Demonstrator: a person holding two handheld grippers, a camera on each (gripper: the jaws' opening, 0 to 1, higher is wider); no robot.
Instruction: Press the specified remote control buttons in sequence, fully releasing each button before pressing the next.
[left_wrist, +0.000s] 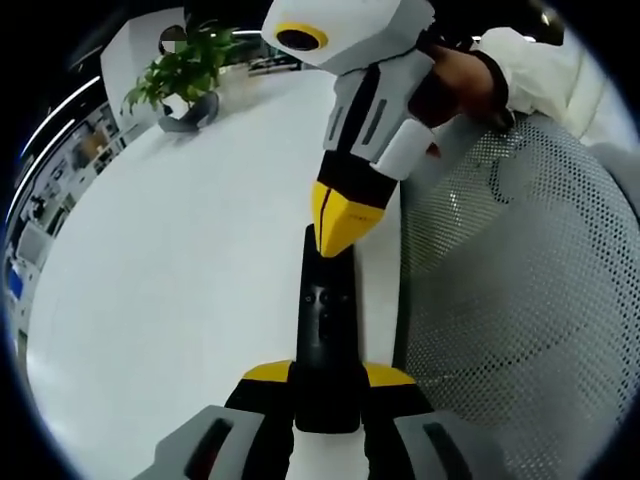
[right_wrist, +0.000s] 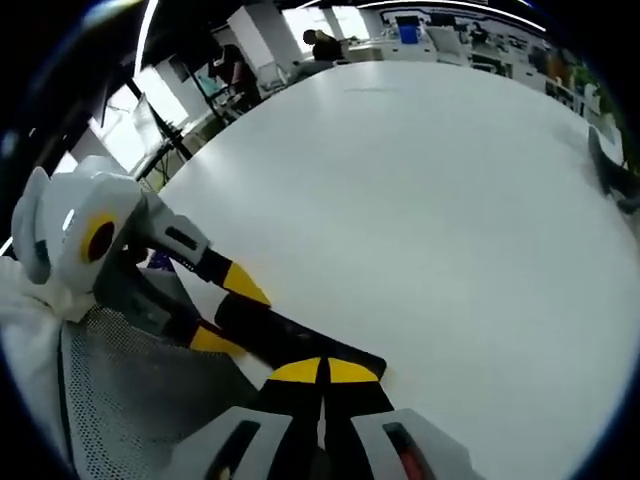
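Observation:
A slim black remote control (left_wrist: 325, 320) lies lengthwise between my left gripper's (left_wrist: 328, 376) yellow-tipped jaws, which are shut on its near end. My right gripper (left_wrist: 342, 222) comes down from above with its yellow tips shut together, and they rest on the remote's far end. In the right gripper view, my right gripper (right_wrist: 322, 372) shows shut at the bottom, tips on the remote control (right_wrist: 290, 340). There the left gripper (right_wrist: 232, 315) reaches in from the left, clamped on the remote. The buttons under the tips are hidden.
The remote hangs over the edge of a large white table (left_wrist: 180, 280). A grey mesh chair (left_wrist: 520, 300) stands close beside it. A potted plant (left_wrist: 185, 70) sits at the table's far end. A person's white sleeve (left_wrist: 530, 60) holds the right gripper. Office desks (right_wrist: 430, 25) line the background.

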